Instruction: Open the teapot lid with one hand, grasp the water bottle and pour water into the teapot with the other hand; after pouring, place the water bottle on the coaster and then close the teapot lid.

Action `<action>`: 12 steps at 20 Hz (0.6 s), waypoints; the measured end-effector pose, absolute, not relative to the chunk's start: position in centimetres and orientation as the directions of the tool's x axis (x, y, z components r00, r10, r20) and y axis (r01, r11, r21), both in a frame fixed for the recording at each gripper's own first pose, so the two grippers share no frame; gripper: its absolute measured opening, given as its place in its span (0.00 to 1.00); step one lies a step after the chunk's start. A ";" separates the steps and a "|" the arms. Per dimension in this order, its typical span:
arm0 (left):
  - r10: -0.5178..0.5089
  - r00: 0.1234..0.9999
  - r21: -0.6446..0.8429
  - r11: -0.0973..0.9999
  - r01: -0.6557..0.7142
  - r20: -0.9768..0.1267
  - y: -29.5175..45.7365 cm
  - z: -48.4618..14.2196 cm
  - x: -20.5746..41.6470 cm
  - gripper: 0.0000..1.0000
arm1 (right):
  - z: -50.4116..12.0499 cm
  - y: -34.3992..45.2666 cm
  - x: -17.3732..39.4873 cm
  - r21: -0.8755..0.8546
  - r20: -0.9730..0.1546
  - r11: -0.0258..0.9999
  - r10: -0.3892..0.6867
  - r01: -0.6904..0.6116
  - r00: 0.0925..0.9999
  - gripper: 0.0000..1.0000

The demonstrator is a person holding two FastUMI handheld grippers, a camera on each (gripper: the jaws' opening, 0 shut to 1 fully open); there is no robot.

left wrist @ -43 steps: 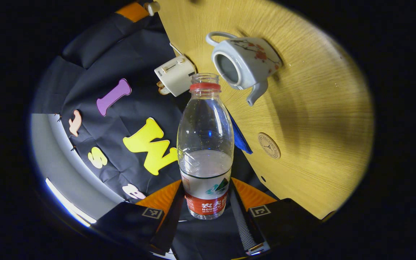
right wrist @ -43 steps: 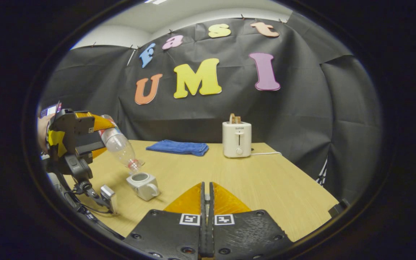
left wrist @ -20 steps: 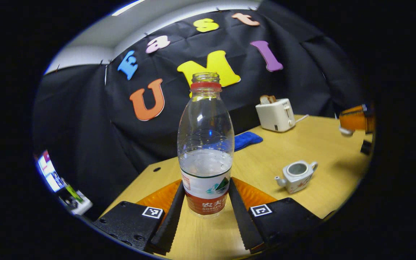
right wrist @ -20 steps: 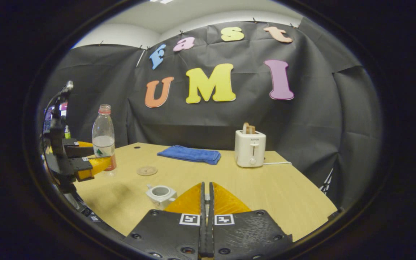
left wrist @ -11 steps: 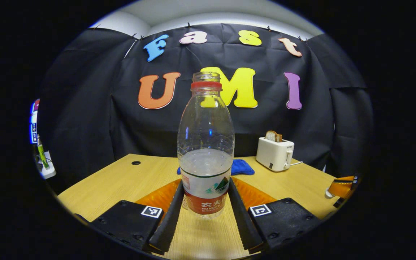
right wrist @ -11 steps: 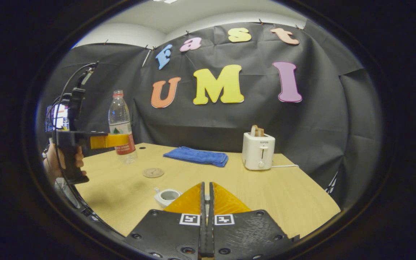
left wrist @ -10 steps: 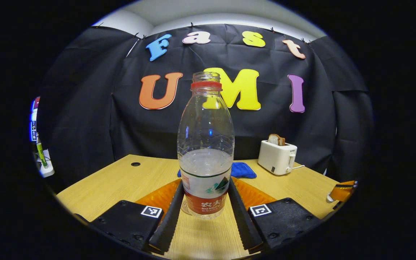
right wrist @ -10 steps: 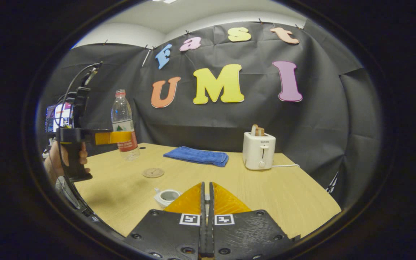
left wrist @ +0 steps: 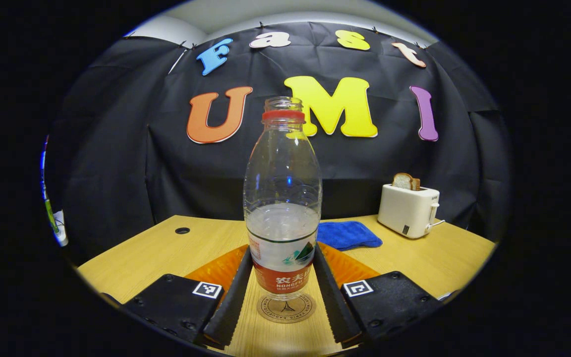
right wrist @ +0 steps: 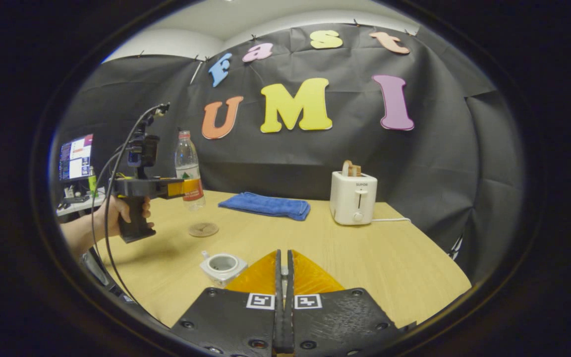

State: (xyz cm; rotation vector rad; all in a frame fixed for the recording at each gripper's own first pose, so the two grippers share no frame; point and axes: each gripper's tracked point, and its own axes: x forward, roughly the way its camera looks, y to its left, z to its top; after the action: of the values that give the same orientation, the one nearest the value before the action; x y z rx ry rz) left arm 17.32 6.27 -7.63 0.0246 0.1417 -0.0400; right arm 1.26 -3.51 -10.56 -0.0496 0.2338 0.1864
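Water bottle (left wrist: 282, 208) clamped upright by left gripper (left wrist: 282, 282), both fingers pressed against the labelled lower section, jaws spread to bottle width. Grip set low on the body, presumably to leave the open neck free for pouring and to keep the base exposed for set-down. Held above coaster (left wrist: 286, 308), base hovering over the disc without apparent contact (exact gap not determinable). Water level at about mid-height; no cap on the neck.

In the right gripper view, same bottle (right wrist: 189, 168) seen from the side, left gripper (right wrist: 184, 188) gripped by a hand (right wrist: 117, 214), coaster (right wrist: 203, 229) just below on the table (right wrist: 365, 253). Teapot (right wrist: 222, 266) lidless, opening upward, near and in front of right gripper (right wrist: 283, 270), well apart from the coaster.

Right gripper jaws closed to a thin seam; lid hidden, so possession cannot be confirmed.

Judged stage: pouring finished, bottle placement in progress. Next requirement: straight descent onto the disc, then release. Blue cloth (right wrist: 264, 205) and toaster (right wrist: 354, 197) at rear, uninvolved.
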 end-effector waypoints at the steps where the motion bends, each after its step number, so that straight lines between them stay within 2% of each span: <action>1: -0.046 0.987 0.023 0.998 0.050 -0.154 6.1 -8.5 17.5 0.74 | -10.8 -3.6 1.3 -0.027 -0.239 0.982 0.175 -0.187 0.955 0.00; 5: -0.066 0.982 0.017 0.997 0.071 -0.177 5.8 -10.6 18.1 0.75 | -11.6 -3.7 1.6 -0.023 -0.257 0.983 0.170 -0.182 0.951 0.00; 12: -0.043 0.973 0.005 0.999 0.045 -0.226 6.4 -13.2 18.5 0.76 | -12.0 -4.5 1.7 -0.017 -0.264 0.986 0.158 -0.168 0.952 0.00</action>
State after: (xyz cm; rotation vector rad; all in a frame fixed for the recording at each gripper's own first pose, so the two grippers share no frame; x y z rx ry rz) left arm 18.51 6.39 -13.24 0.0101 0.2278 -0.0444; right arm 1.71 -4.51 -12.04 -0.0398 0.2652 0.1656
